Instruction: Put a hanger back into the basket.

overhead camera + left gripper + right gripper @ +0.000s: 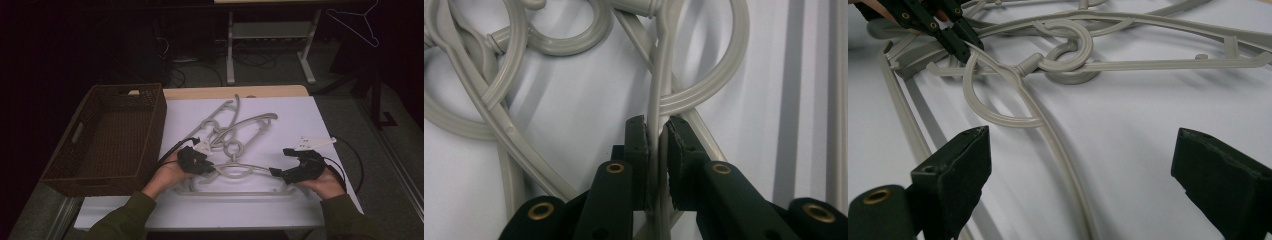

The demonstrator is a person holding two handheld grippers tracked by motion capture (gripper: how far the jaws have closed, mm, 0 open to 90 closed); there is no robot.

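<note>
A tangle of pale grey plastic clothes hangers (pixel 235 135) lies on the white-covered table (pixel 300 205), roughly at its middle, their hooks and arms looped through one another. The hanger nearest the person (pixel 240 172) lies across the front of the pile, its long straight bar toward the table's near edge.

The left gripper (pixel 207 167) sits at this hanger's left side; in the left gripper view its two black jaws are pressed narrowly together on a thin curved arm of the hanger (pixel 655 115), which runs up between them. The right gripper (pixel 275 172) is at the hanger's right side, held in the person's right hand (pixel 327 182). In the right gripper view its jaws stand wide apart, with a hanger arm (pixel 1058 150) running on the table between them, touching neither.

A dark brown woven basket (pixel 150 125) stands on the left part of the table, just beside the hangers.
</note>
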